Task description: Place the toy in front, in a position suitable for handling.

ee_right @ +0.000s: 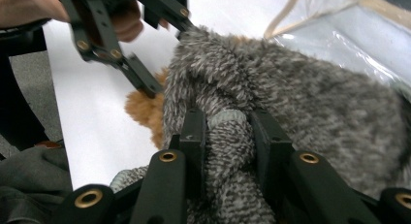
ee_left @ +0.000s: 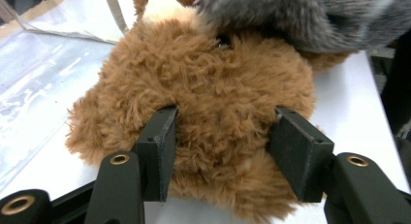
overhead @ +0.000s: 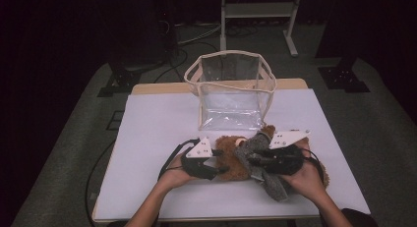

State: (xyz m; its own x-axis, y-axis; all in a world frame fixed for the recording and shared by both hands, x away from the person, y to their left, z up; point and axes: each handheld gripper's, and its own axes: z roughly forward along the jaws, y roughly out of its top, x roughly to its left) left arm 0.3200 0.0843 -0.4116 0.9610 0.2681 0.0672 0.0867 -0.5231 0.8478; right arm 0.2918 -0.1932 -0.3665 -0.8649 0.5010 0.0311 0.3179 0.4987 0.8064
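A brown plush bear [overhead: 230, 149] lies near the front middle of the white table. A grey knitted garment [overhead: 273, 185] is draped over its right side. My left gripper [overhead: 221, 168] comes at the bear from the left. In the left gripper view its jaws [ee_left: 225, 136] press into the brown fur [ee_left: 208, 73] from both sides, with the grey knit [ee_left: 300, 15] above. My right gripper [overhead: 255, 160] reaches in from the right. In the right gripper view it [ee_right: 230, 127] is shut on a bunched fold of the grey knit [ee_right: 310, 98]; brown fur [ee_right: 143, 110] peeks out beside it.
An open clear plastic bag with beige trim [overhead: 231, 84] stands upright just behind the bear. The white tabletop [overhead: 157, 119] has bare room to the left and right. Cables trail off the table's front left. Dark floor and a metal frame lie beyond.
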